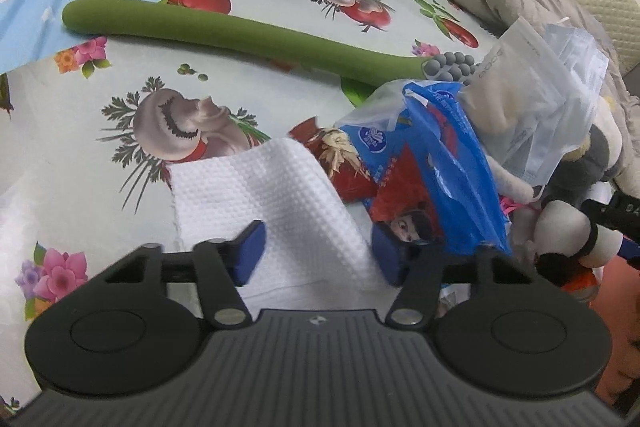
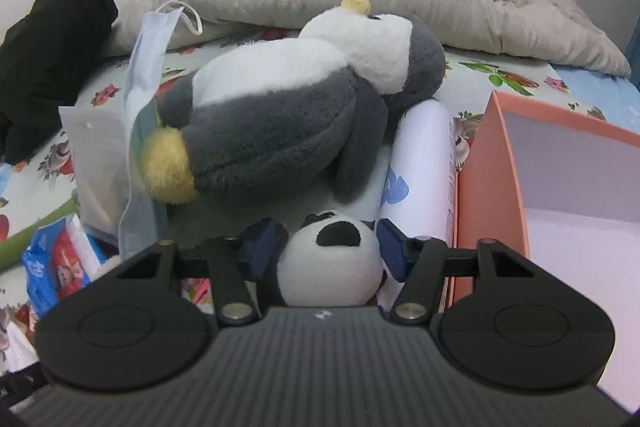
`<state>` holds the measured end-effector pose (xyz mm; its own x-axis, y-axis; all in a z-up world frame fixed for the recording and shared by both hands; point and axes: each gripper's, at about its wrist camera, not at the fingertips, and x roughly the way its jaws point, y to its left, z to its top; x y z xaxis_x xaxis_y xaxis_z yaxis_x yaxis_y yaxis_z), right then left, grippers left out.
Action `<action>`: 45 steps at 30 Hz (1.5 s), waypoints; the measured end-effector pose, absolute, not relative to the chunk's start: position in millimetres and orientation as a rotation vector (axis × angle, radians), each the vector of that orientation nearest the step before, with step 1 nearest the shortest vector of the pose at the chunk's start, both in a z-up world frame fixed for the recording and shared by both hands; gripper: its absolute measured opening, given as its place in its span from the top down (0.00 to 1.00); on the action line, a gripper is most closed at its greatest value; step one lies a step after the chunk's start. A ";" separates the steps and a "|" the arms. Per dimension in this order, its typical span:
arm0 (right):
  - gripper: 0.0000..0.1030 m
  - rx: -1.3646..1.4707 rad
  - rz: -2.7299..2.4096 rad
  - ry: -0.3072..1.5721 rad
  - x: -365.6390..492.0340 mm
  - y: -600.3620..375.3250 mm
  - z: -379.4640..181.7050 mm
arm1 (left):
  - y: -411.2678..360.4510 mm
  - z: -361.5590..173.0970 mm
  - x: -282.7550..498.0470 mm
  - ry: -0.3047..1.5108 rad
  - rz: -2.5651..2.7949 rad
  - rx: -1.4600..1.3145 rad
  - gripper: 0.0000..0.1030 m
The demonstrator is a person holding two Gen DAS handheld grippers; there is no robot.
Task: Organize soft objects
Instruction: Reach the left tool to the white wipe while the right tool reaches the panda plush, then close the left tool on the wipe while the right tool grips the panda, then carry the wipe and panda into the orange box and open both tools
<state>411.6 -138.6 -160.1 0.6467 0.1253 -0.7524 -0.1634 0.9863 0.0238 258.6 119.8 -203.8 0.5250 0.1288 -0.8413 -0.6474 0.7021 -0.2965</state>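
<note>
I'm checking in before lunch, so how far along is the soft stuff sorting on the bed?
Nothing looks sorted yet: the orange box shows only bare interior. In hand: the right gripper brackets the small panda plush, and the left gripper sits open over the white paper towel. Left: the penguin plush, face mask, blue tissue pack and green tube.

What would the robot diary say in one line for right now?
left gripper: open over white paper towel | right gripper: around panda plush | penguin plush: lying beside pink box
</note>
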 end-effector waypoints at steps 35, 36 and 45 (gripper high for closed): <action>0.53 -0.029 0.232 0.772 246.1 -166.9 -90.3 | 77.4 -133.2 159.7 0.861 0.202 -0.538 0.89; 0.53 -0.026 0.236 0.772 240.2 -168.5 -89.7 | 74.3 -130.9 157.0 0.858 0.193 -0.527 0.89; 0.53 0.002 0.230 0.735 189.6 -188.2 -78.1 | 44.8 -106.7 129.7 0.834 0.074 -0.456 0.89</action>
<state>189.6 -188.2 -78.1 0.7179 0.2088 -0.6641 -0.2072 0.9748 0.0825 129.7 44.8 -106.7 0.6749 -0.1128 -0.7293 -0.2396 0.9012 -0.3611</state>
